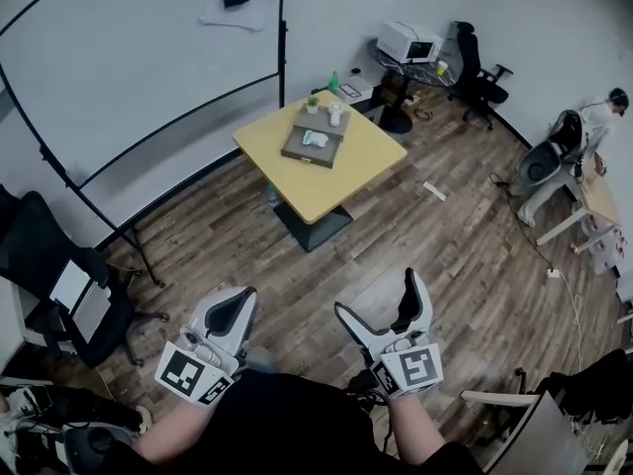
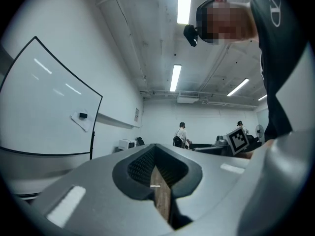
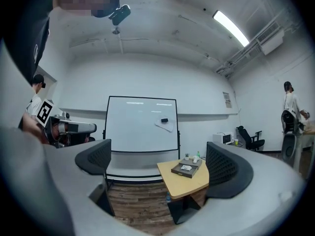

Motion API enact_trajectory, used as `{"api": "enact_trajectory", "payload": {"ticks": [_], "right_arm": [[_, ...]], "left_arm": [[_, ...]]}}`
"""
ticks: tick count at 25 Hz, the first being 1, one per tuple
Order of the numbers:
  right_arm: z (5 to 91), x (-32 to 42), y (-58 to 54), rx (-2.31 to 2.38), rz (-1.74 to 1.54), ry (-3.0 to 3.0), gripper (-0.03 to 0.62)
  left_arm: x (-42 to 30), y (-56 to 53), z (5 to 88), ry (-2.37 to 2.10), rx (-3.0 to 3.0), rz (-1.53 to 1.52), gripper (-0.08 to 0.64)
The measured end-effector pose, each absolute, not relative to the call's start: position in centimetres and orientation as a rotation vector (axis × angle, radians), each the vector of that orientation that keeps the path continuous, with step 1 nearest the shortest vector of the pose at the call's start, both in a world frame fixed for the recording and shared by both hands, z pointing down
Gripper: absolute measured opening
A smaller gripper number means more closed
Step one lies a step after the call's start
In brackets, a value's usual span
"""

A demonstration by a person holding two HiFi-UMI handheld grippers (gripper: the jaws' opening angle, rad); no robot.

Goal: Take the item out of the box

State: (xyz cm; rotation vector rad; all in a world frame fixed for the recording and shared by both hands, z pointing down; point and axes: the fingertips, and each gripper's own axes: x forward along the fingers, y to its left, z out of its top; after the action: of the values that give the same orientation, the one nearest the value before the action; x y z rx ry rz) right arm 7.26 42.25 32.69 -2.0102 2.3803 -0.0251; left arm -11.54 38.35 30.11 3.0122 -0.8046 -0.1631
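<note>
Hand-held grippers (image 1: 245,297) (image 1: 376,293) — two; box (image 1: 313,148) — one.

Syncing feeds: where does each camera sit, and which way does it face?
Head view: on the head, steeply down at yellow table; left gripper, right gripper, forearms show.
Left gripper view: on that gripper, tilted at ceiling; shut jaws, torso.
Right gripper view: on its gripper, level toward whiteboard; open jaws.
Head and right gripper views share the table.

Whiteboard (image 1: 119,57), yellow table (image 1: 366,156) (on wooden floor (image 1: 445,265)), black office chair (image 1: 475,62)
</note>
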Motion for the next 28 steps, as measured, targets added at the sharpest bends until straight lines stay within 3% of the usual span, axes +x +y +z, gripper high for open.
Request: {"api": "enact_trajectory", "payload": {"ticks": [12, 28], "right_arm": [[34.2, 10.8, 34.4, -2.006, -0.027, 2.362, 0.598], [33.6, 14.4, 4.5, -2.094, -0.076, 2.394, 0.598]], "left_arm": [[-7.6, 30.2, 31.9, -0.775, 3.021, -0.142, -0.001], [-2.1, -1.6, 30.8, -0.636, 3.020, -0.160, -0.001]]}}
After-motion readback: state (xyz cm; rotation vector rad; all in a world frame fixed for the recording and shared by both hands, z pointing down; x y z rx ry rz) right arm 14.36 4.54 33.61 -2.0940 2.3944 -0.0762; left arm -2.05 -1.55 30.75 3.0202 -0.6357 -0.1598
